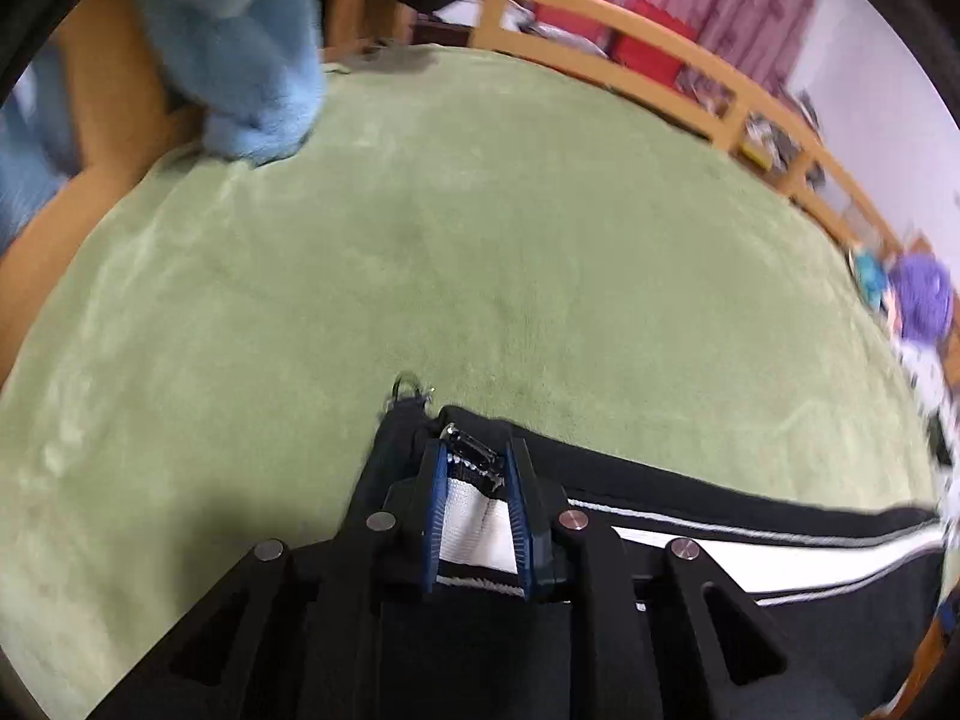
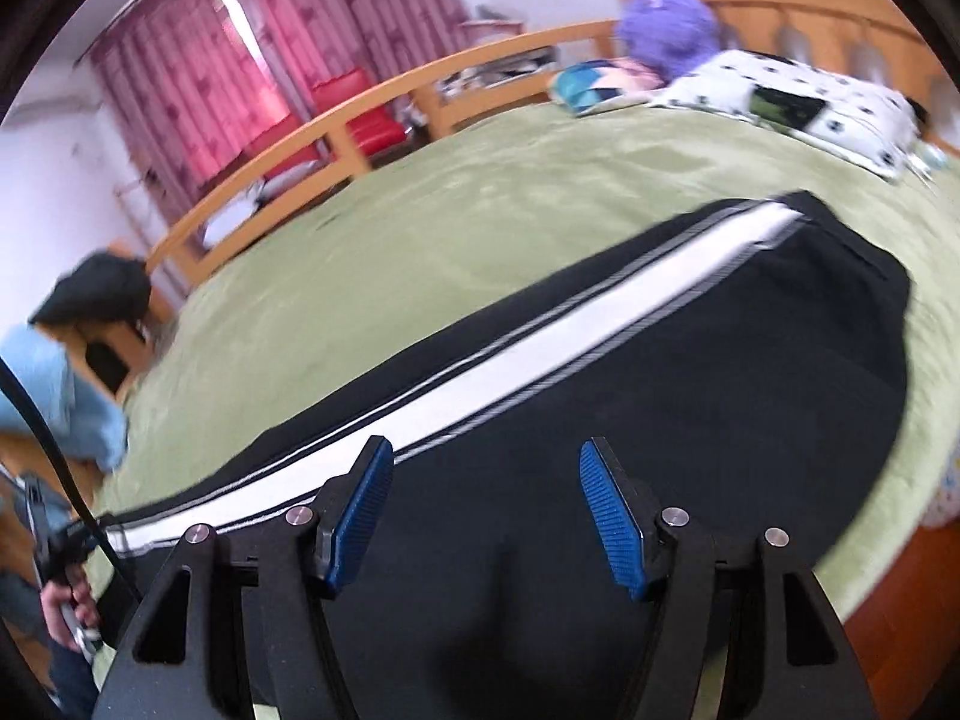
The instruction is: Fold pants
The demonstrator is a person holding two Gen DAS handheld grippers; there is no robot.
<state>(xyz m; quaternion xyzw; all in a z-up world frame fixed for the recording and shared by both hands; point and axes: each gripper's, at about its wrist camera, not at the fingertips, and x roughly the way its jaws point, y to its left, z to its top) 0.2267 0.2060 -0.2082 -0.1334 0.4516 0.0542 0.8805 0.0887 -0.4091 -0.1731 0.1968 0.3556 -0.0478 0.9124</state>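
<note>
Black pants (image 2: pixel 690 390) with a white side stripe lie flat across a green bed cover (image 2: pixel 420 228). In the left wrist view my left gripper (image 1: pixel 478 450) is shut on one end of the pants (image 1: pixel 720 516), with the white stripe and a metal zipper pinched between its blue pads. A small metal ring sticks out just beyond that end. My right gripper (image 2: pixel 486 447) hovers over the wide black part of the pants, its blue pads far apart and nothing between them.
A fluffy light-blue garment (image 1: pixel 240 60) hangs over the bed's far left corner. A wooden rail (image 1: pixel 660 48) runs around the bed. A spotted pillow (image 2: pixel 780 96) and a purple plush (image 2: pixel 666 24) lie at the head. A person's hand (image 2: pixel 60 600) shows at lower left.
</note>
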